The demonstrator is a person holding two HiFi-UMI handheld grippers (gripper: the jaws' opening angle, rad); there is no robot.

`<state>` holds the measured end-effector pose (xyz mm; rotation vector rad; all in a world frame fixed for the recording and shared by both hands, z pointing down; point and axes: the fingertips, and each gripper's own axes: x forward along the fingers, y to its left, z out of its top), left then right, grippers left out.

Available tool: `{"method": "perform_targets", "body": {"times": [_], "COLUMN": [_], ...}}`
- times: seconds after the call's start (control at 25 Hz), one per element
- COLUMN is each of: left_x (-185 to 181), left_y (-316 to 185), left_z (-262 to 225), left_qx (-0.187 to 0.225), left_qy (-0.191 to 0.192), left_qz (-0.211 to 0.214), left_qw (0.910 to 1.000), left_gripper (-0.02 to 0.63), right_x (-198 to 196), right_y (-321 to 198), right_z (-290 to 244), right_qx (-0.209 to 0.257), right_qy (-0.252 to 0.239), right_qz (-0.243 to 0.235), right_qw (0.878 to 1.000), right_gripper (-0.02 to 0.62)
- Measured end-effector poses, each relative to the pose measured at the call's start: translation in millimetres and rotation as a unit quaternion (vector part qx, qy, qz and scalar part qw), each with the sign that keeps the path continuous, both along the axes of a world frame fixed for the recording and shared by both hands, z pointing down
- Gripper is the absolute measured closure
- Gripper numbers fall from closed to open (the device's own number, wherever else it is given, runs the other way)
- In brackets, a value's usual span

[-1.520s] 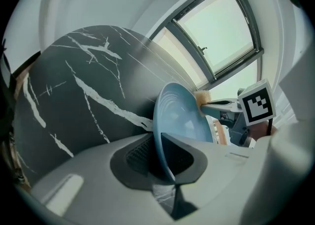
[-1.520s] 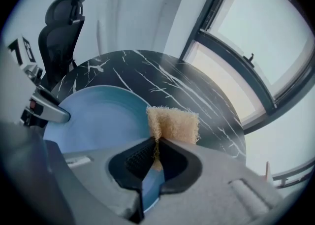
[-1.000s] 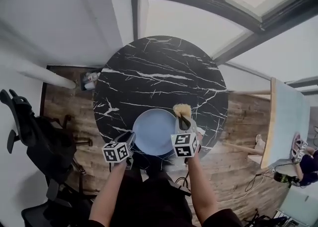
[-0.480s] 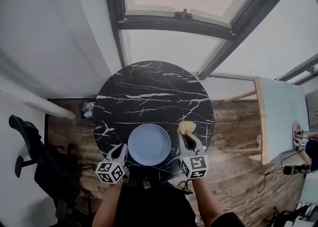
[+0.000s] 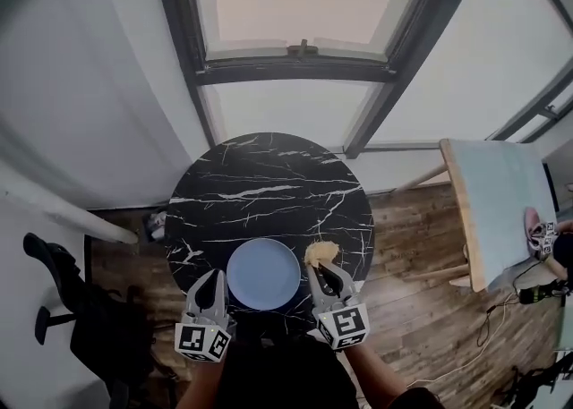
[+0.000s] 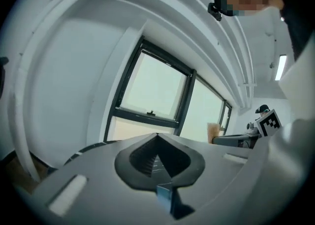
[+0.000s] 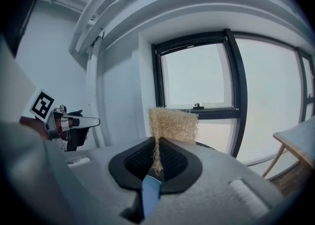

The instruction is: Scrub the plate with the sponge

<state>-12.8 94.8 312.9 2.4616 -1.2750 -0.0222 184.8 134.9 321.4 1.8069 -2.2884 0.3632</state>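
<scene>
The sponge is pinched edgewise in the right gripper; the left gripper is closed, empty. The unheld plate could be shoved off the table by scrubbing.

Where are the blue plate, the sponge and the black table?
blue plate (image 5: 263, 274): head view, middle of its face.
sponge (image 7: 173, 124): right gripper view, the part sticking up past the jaws.
black table (image 5: 269, 179): head view, bare marbled top.

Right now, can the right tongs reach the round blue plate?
Probably yes: the right tongs, gripping the tan fibrous sponge, hover beside the round blue plate; nothing lies between, and the shut left tongs sit clear.
</scene>
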Motion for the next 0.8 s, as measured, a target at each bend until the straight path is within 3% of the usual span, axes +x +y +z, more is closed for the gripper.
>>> {"method": "perform_targets", "body": {"times": [0.2,0.8], "left_x": [16,17], "left_y": [11,23], "left_z": [-34,-34], "left_qx": [0.029,0.035], "left_qy": [0.002,0.001], "left_qz": [0.014,0.026], "left_qw": [0.9995,0.9991], "left_gripper": [0.606,0.606], "right_x": [-14,-18], "right_y": [14,21], "right_z": [-1,-5], "right_qx": [0.004,0.012], "right_qy": [-0.007,-0.004], "right_qz": [-0.007,0.005], "right_qw": [1.000,1.000], "right_gripper": [0.574,0.575]}}
